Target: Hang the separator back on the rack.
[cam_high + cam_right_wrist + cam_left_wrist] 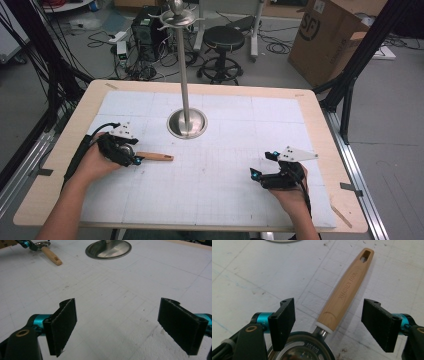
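Both tongs gape empty — the left tongs straddle the wooden handle untouched, so an off-centre squeeze may skid it across the bench.

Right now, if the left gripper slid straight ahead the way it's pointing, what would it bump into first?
The left gripper would meet the light wooden handle of the steel kitchen tool first. The handle lies right between its open jaws, pointing away. How high the jaws hang above the white gridded mat is unclear, so they might slide over it instead.

Utensil left of stand base
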`<state>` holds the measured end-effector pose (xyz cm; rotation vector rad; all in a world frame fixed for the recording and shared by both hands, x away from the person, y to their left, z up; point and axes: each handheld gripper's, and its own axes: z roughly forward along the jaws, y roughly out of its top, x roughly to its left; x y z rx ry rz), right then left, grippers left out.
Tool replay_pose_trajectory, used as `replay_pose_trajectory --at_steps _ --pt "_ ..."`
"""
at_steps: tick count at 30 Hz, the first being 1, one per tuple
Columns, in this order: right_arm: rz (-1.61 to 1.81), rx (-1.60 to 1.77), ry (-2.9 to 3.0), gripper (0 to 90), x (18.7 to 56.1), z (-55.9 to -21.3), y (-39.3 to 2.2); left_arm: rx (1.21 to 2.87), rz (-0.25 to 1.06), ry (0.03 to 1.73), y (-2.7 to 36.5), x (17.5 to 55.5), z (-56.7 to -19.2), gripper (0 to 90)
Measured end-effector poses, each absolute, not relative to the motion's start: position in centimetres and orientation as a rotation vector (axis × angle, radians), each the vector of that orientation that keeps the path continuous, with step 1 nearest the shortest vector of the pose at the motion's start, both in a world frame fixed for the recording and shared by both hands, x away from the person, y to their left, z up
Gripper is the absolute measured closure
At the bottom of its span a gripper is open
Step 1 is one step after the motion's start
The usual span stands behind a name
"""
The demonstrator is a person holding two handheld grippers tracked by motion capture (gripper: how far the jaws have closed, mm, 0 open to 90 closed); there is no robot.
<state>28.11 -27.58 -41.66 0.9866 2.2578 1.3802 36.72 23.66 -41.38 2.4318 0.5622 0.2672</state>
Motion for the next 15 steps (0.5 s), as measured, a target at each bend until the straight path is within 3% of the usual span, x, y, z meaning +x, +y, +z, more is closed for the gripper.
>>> replay_pose_trajectory --at_steps 9,15 --pt "1.386 0.985 2.257 14.4 28.11 -41.62 -27.70 2.498 0.247 0.583 23.68 37.39 -41.90 33.3" --pt "1.389 0.972 2.261 14.4 28.03 -41.50 -27.51 2.570 0.198 0.555 23.26 37.64 -42.15 45.8"
